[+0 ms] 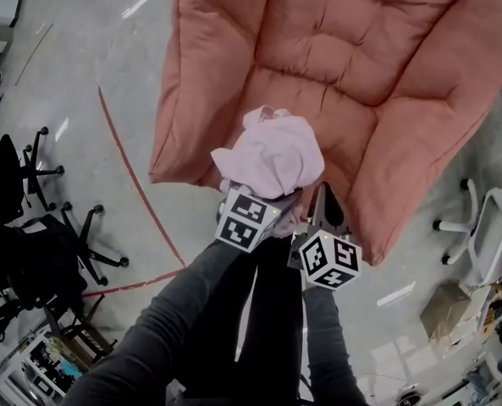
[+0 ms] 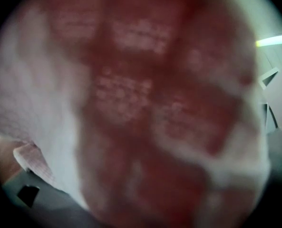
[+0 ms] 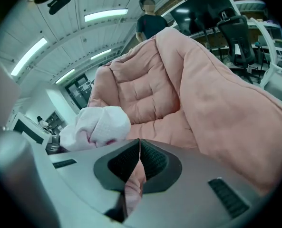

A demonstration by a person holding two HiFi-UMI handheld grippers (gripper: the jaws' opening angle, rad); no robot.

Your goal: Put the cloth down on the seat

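Note:
A salmon-pink quilted seat [image 1: 344, 66] fills the upper head view. Over its front edge hangs a bunched pale pink cloth [image 1: 276, 155], held up by my left gripper [image 1: 266, 194], which is shut on it. The cloth hides that gripper's jaws. In the left gripper view the cloth [image 2: 145, 103] lies against the lens as a red-and-white blur. My right gripper [image 1: 325, 200] is just right of the cloth, with its jaws shut and nothing in them. The right gripper view shows those jaws [image 3: 140, 146] meeting, the cloth [image 3: 98, 127] to their left and the seat [image 3: 202, 94] beyond.
Black office chairs [image 1: 30, 176] stand on the floor at left, beside a red floor line [image 1: 132, 176]. A white chair base [image 1: 488, 227] and a cardboard box [image 1: 449, 311] are at right. A person [image 3: 150, 20] stands behind the seat.

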